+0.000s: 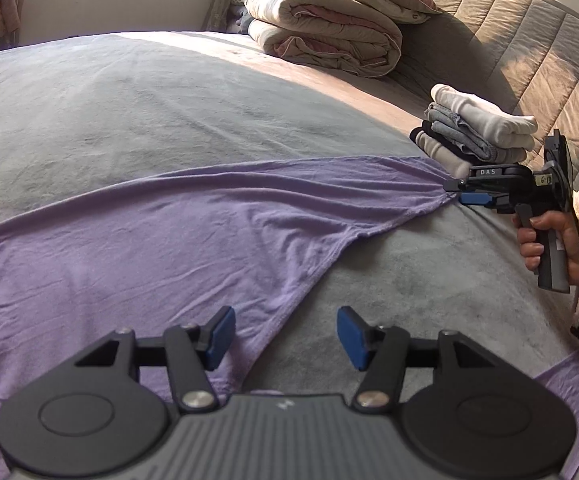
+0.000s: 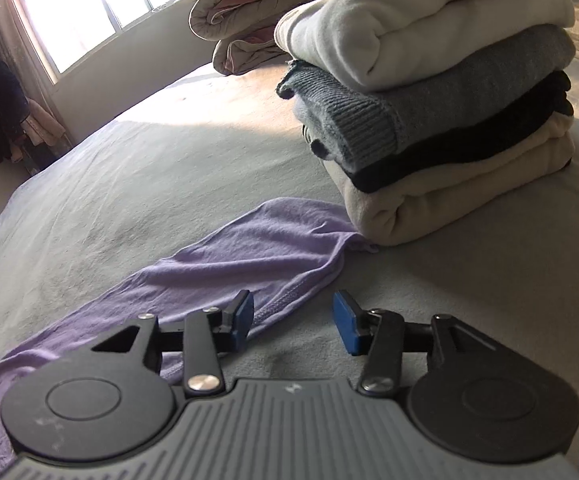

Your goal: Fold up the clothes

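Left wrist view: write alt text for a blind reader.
An open left gripper hovers over a purple garment spread on a grey bed. The right gripper meets the garment's far corner, beside a stack of folded clothes.

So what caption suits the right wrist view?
Open right gripper over a lilac garment beside a stack of folded clothes.

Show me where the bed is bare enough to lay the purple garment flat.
Free: the wide grey bed cover beyond the purple garment, up to the rolled quilts. Also bare cover between its hem and the right gripper. Crowded: the folded stack, touching the garment's tip.
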`<state>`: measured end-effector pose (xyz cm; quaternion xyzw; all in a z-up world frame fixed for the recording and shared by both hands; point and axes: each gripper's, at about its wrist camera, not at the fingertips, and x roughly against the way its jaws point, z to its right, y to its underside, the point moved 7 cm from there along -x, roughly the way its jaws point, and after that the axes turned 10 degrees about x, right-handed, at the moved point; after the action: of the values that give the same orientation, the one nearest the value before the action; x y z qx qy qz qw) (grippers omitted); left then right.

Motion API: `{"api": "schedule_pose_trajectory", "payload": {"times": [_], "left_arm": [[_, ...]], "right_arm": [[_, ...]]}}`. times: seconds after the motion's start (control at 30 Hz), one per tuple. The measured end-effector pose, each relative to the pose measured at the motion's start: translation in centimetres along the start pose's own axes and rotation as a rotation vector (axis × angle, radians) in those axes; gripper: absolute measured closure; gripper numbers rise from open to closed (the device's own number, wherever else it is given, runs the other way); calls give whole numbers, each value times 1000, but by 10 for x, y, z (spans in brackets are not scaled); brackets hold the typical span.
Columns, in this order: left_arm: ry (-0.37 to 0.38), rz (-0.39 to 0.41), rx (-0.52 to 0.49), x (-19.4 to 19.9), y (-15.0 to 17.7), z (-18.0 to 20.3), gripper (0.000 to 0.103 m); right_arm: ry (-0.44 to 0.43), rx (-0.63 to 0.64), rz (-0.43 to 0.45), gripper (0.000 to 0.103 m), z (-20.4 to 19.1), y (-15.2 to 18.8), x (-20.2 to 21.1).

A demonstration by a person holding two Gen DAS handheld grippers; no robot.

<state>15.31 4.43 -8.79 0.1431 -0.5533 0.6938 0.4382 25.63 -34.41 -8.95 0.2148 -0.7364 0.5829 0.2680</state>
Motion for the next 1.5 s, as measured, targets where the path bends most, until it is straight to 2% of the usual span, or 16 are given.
{"api": "schedule_pose_trajectory", "payload": {"times": [0.07, 0.1, 0.17, 0.27, 0.37, 0.4, 0.43, 0.53, 0.7, 0.87, 1.13, 1.5], "left_arm": [[-15, 5, -32, -2, 9, -2, 45], [-21, 7, -44, -2, 12, -3, 45], [-20, 4, -22, 1, 13, -5, 45], [-24, 4, 28, 9, 11, -11, 45], [-49, 18, 62, 17, 11, -18, 42], [-60, 25, 70, 19, 11, -20, 40], [-71, 31, 78, 22, 11, -23, 37], [-104, 51, 102, 30, 11, -31, 36], [-139, 90, 155, 39, 10, -44, 36], [-153, 127, 236, 33, 8, -57, 36], [-201, 154, 211, 31, 5, -56, 31], [-227, 188, 193, 22, 1, -54, 30]], "right_arm": [[75, 38, 4, 95, 5, -5, -7], [113, 58, 6, 103, 7, -8, -11], [166, 88, 7, 103, 9, -12, -15], [171, 109, -6, 99, 4, -13, -12], [176, 130, -20, 79, -2, -15, -9], [176, 142, -16, 61, -2, -15, -6], [174, 157, -7, 51, -3, -13, -1], [155, 194, -5, 51, -6, -3, 15], [122, 262, 1, 51, -17, -3, 14], [122, 349, 24, 51, -30, -21, 17], [123, 426, 13, 51, -41, -28, 17], [161, 544, -35, 51, -34, -50, -8]]}}
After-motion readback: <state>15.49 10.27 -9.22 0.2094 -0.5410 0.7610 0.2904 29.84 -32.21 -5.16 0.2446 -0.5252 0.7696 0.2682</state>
